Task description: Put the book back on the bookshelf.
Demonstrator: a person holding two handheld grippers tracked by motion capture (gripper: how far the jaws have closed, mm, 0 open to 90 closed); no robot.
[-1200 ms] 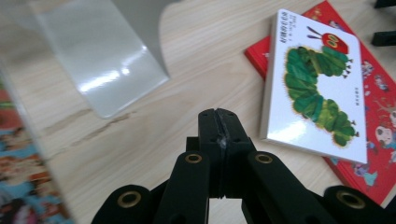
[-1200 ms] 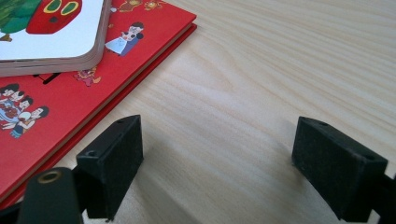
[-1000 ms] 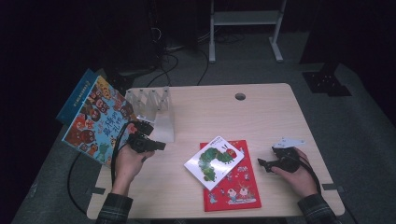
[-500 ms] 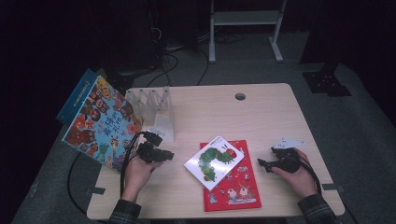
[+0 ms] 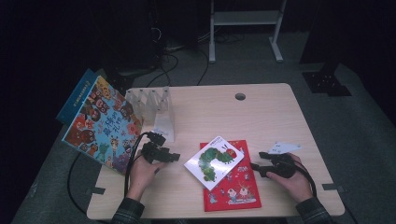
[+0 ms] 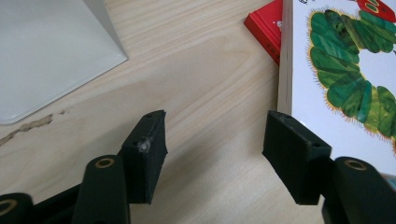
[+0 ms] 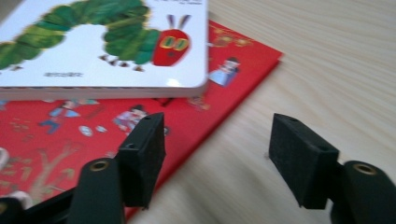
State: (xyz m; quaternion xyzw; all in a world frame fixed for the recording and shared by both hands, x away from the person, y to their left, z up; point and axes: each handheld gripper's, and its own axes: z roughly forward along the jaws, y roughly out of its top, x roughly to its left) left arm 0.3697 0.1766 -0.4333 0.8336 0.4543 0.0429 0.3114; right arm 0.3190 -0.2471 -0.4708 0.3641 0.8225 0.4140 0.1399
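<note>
**Q:** Books first — where do they lie?

**R:** Caterpillar board book [image 5: 214, 162] lies askew on top of the red picture book [image 5: 232, 181], both flat near the table's [image 5: 261, 116] front edge, about midway between its front corners. Neither is lifted. In the left gripper view the caterpillar board book's [image 6: 345, 74] thick spine edge runs just past the right-hand jaw, with a corner of the red picture book [image 6: 266, 25] poking out beyond it.

**Q:** And the grippers?

**R:** Left gripper [image 5: 173, 157] sits low on the wood just beside the board book's left edge, jaws spread wide with only bare table between them. Right gripper [image 5: 255, 165] rests near the front right corner, pointing at the red book's right edge; its jaws are also spread, and in the right gripper view [image 7: 215, 154] one jaw hangs over the red cover [image 7: 93, 126] while the other is over wood. Neither grips anything.

**Q:** So how far along is it?

**R:** Early, I'd judge. A clear slotted book rack [image 5: 156, 105] stands towards the back left corner with its slots unfilled, and a large illustrated book [image 5: 102, 123] leans off the table's left edge. If the books are bound for the rack, nothing is stowed: the approach looks made, but grasping, lifting and slotting each book remain.
</note>
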